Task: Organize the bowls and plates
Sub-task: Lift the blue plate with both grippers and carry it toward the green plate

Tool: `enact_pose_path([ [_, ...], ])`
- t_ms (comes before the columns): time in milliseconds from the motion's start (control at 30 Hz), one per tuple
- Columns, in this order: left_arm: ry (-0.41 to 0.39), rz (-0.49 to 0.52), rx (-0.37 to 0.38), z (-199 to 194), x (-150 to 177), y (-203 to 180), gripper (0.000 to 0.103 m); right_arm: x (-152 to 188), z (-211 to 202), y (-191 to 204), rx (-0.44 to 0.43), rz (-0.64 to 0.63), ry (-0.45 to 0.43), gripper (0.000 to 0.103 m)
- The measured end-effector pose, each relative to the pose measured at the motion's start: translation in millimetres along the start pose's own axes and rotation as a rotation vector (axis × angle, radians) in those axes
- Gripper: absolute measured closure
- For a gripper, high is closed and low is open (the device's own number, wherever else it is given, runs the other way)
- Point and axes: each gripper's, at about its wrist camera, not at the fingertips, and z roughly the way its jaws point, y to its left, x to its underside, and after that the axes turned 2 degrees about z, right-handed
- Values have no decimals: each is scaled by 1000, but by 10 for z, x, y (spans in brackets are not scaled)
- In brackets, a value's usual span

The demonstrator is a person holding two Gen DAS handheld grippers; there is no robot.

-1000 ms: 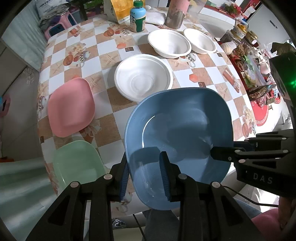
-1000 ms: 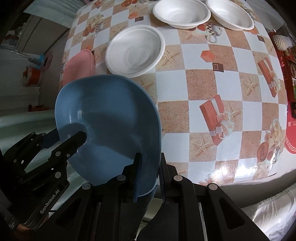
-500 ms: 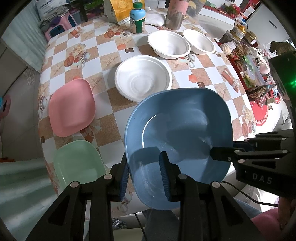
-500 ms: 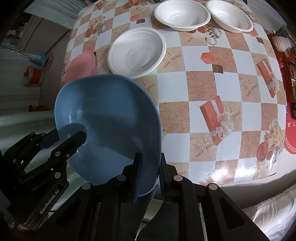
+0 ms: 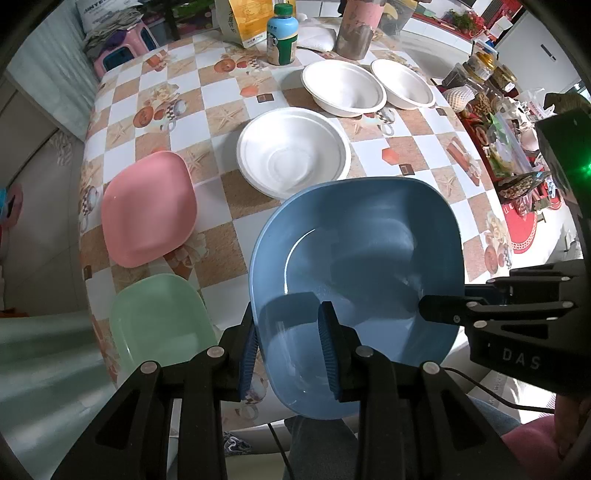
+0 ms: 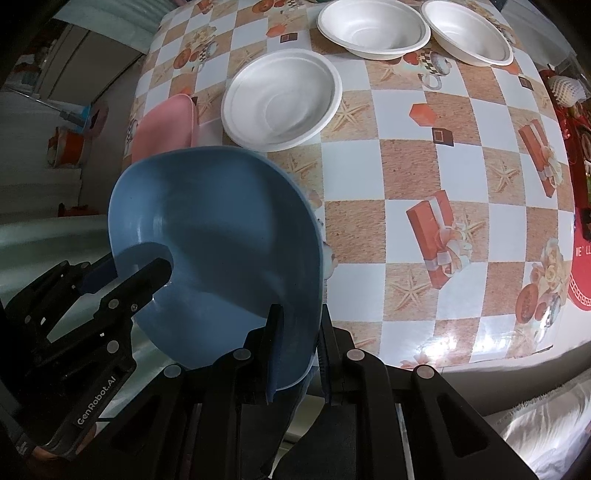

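the blue plate (image 5: pixel 354 258) hangs over the table's near edge (image 6: pixel 480 354), both grippers clamped on its rim: left gripper (image 5: pixel 288 347) at the near rim, right gripper (image 6: pixel 299 332) at the right rim. bare checked cloth lies right of it. the casings read "DAS" and "GenRobot.AI".

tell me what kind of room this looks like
Most likely a home kitchen or dining area. A table under a patterned checkered tablecloth holds white disposable bowls, with a drink bottle at the far edge and jars and packaged food crowded on a surface alongside.
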Motion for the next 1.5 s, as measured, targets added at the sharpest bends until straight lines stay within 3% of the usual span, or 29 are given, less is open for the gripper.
enact_pose_path([
  [1500, 1, -14, 3, 10, 71, 119, 69, 25, 114, 133, 10, -22, 30, 83],
])
